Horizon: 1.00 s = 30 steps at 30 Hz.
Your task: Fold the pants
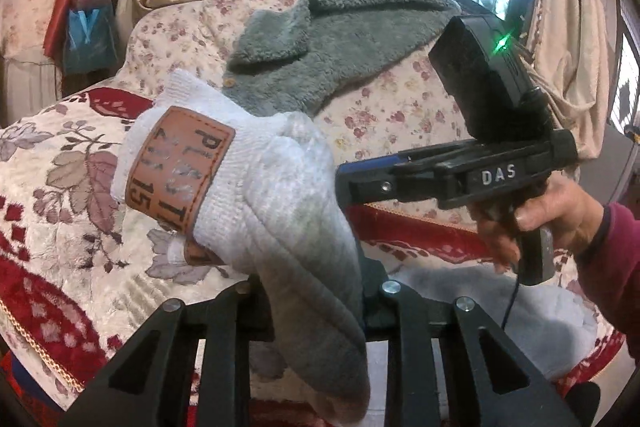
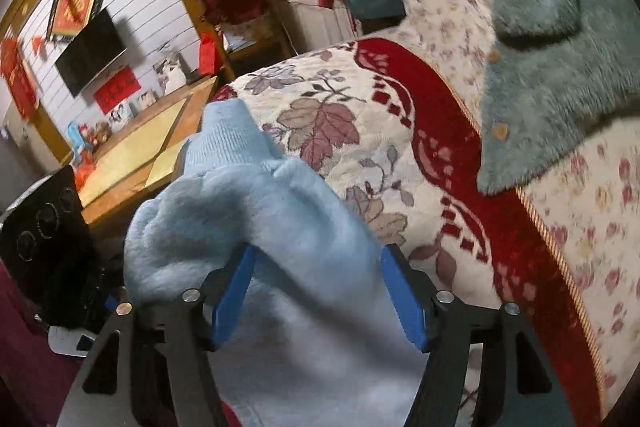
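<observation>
Left claw [image 1: 316, 307] pinched tight; right claw [image 2: 316, 291] spread apart.

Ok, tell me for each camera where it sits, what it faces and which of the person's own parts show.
Left wrist: sits on the left gripper, shut on the pale pants, facing the sofa back and window; the right gripper and the person's hand show.
Right wrist: sits on the right gripper, jaws apart around the pants, facing the sofa and TV wall.
Shared: pants, grey fleece garment, floral sofa cover.
</observation>
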Available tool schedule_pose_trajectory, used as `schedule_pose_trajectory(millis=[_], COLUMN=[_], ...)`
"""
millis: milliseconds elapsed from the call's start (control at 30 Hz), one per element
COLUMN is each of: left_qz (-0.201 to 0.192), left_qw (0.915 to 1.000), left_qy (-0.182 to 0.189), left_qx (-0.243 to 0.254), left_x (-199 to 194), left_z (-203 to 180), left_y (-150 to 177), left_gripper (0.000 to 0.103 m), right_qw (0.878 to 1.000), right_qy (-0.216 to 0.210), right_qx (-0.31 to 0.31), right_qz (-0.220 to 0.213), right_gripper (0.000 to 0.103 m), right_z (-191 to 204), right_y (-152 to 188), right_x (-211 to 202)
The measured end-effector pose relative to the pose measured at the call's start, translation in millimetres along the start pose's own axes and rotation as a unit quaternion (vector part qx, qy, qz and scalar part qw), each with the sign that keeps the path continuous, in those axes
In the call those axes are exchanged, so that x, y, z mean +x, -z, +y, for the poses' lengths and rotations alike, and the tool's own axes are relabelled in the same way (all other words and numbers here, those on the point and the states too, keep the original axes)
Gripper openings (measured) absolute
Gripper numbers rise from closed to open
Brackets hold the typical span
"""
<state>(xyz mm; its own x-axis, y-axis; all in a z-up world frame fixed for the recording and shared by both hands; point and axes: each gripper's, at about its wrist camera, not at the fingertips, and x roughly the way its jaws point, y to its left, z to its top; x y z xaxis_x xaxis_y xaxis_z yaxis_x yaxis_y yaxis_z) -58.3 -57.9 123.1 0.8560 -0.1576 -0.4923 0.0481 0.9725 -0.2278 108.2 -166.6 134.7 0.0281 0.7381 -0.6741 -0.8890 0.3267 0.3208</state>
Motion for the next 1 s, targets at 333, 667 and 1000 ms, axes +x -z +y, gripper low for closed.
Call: schedule_pose_trajectory(millis=[333, 667, 1000], left_qz=[0.020, 0.034, 0.021], left_qw=[0.9991, 0.9990, 0.9996], left_qy=[-0.007, -0.010, 0.010], left_qx=[-0.036, -0.028, -0.016], left_x=[14, 24, 8], left_z=[29, 32, 33], left_y=[4, 9, 20], left_gripper=[0.025, 0.025, 0.025], right_qw=[0.994, 0.984, 0.997], right_qy=[0.050, 0.111, 0.028], right_qx=[0.095, 0.106, 0.074], right_qz=[0.010, 0.094, 0.017], right_gripper=[0.071, 0.067, 0.091], right_z=[-29, -32, -56], right_y=[54, 97, 52], right_x=[-1, 90, 19])
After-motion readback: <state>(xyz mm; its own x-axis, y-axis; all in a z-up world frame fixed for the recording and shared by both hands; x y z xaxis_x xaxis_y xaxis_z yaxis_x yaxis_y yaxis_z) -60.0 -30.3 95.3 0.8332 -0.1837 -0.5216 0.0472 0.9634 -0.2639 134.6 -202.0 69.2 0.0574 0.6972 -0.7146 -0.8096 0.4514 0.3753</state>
